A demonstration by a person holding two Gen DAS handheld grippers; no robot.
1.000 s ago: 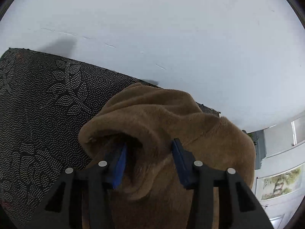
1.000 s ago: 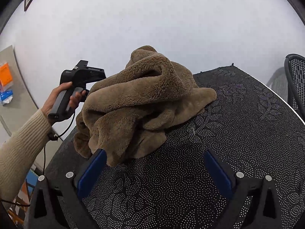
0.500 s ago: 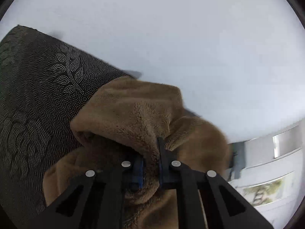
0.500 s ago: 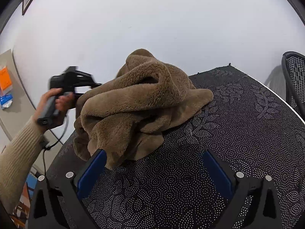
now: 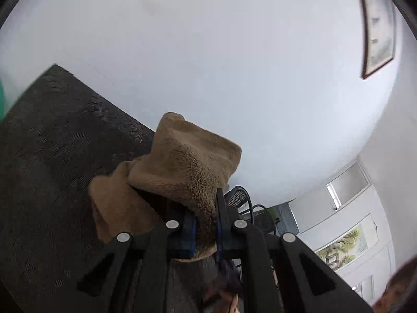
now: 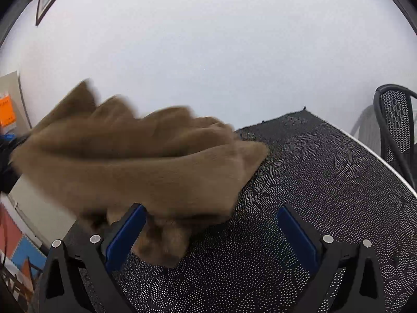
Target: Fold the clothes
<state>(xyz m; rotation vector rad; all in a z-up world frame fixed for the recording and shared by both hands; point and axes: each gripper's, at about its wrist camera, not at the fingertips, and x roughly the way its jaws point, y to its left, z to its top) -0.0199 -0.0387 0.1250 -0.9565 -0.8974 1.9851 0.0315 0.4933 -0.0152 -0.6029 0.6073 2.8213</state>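
No readable writing anywhere I can see; the orange label point(image 6: 6, 110) at far left of the right wrist view is too small and blurred to make out.

Left hand-held gripper point(image 5: 206, 228) is pinching a fold of the brown fleece garment point(image 5: 182, 172), blue pads pressed tight into the pile w/ fabric bulging above and below the fingers. From the right wrist view the same garment point(image 6: 135, 172) is motion-blurred, stretched up toward the left, its lower bunch resting on the surface point(image 6: 325, 182) just beside my right hand-held gripper's left pad.

Right hand-held gripper point(image 6: 211, 232) is spread wide, nothing between its pads, low over the surface.

Edges: surface's far corner and curved pale rim show on the right; a black mesh chair point(image 6: 396, 135) stands just past that rim. Plenty of bare surface right of and in front of the garment.

Materials: garment is thick, fuzzy, sherpa-like. Surface cover is black w/ a dotted leaf pattern. Plain white wall behind, w/ a framed picture point(image 5: 378, 23) hung high.
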